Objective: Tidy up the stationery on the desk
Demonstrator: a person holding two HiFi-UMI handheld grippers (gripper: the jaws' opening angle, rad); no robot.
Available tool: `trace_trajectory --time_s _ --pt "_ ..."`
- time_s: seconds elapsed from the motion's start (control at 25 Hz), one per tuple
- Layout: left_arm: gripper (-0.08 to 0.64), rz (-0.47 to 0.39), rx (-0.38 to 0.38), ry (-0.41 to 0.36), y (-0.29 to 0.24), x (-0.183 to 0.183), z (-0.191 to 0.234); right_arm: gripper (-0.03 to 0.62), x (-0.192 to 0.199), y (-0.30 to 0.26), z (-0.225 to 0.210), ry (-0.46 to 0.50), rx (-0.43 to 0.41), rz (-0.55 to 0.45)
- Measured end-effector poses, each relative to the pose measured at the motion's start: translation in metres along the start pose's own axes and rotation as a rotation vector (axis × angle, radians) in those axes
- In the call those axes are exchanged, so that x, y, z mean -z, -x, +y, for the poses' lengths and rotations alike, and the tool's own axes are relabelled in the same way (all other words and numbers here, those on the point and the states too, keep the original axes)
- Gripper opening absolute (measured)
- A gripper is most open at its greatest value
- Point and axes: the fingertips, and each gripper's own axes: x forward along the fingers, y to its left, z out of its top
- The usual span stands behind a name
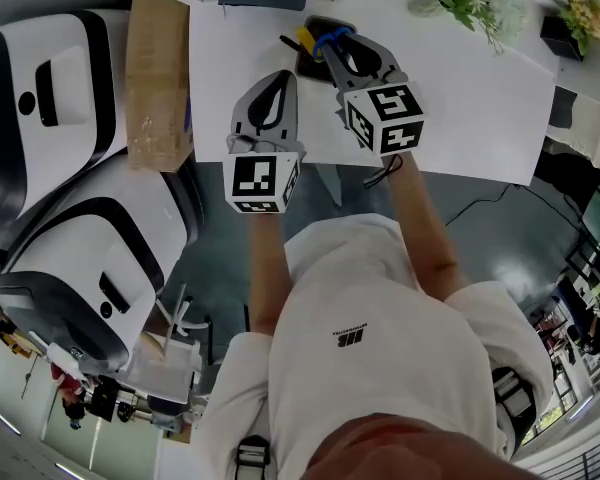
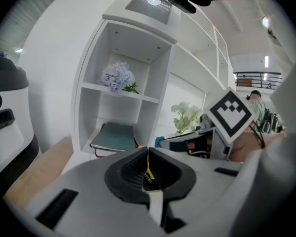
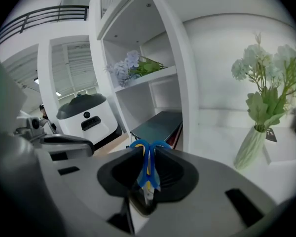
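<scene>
Right gripper (image 3: 147, 151): jaws closed on blue scissors (image 3: 147, 176), over the desk (image 1: 460, 118) by a black tray (image 1: 307, 65) | Left gripper (image 2: 148, 152): jaws together, unidentified yellow sliver in the seam | Scissors: probably light, stiff, pointed; hold near the pivot | Smooth white desk, shelf (image 3: 187, 83) behind

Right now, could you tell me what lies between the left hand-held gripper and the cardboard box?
Only bare white desk, seen in the head view; the left hand-held gripper and the cardboard box stand apart.
</scene>
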Motion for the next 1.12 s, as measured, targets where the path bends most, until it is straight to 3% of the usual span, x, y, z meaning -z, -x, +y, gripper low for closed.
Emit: trace_trajectory --time_s 0.08,0.16,0.2,0.64,1.12 --pt "0.0 0.0 0.005 -0.003 0.0 -0.001 -0.001 0.064 0.008 -0.004 0.0 0.018 0.003 0.035" --pt "0.0 0.0 0.011 -0.007 -0.001 -0.003 -0.002 0.136 0.015 -0.005 0.002 0.026 -0.006 0.064" --pt "0.0 -0.001 0.013 -0.009 0.0 -0.004 -0.002 0.141 0.016 -0.004 0.003 0.027 -0.008 0.07" --pt "0.0 -0.014 0.043 -0.05 0.004 -0.021 -0.005 0.024 -0.004 0.037 0.003 0.052 0.033 -0.019" --pt "0.0 -0.011 0.091 -0.098 0.022 -0.033 -0.016 0.011 -0.008 0.073 0.017 0.081 0.048 -0.055"
